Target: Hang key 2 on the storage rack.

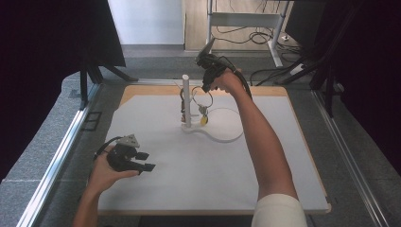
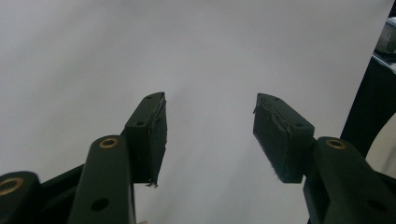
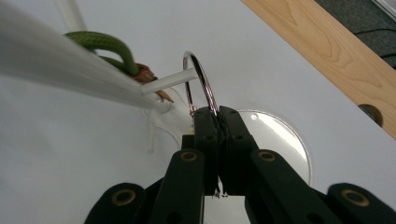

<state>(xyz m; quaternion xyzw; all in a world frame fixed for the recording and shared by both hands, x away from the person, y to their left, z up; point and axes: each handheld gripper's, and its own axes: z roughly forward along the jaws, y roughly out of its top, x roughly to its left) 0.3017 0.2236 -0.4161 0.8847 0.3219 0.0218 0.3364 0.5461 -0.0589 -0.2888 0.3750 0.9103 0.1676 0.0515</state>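
Right claw (image 3: 217, 112) pinches the key ring (image 3: 201, 79), arm outstretched.

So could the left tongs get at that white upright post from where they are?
Probably yes. The left tongs rest open near the front of the white mat, with bare mat between them and the white upright post. The right tongs hold a metal ring on the post's far side.

White mat (image 1: 189, 175) on wooden tabletop (image 1: 265, 90), black curtains (image 1: 42, 38) — floor cables (image 1: 246, 35) beyond
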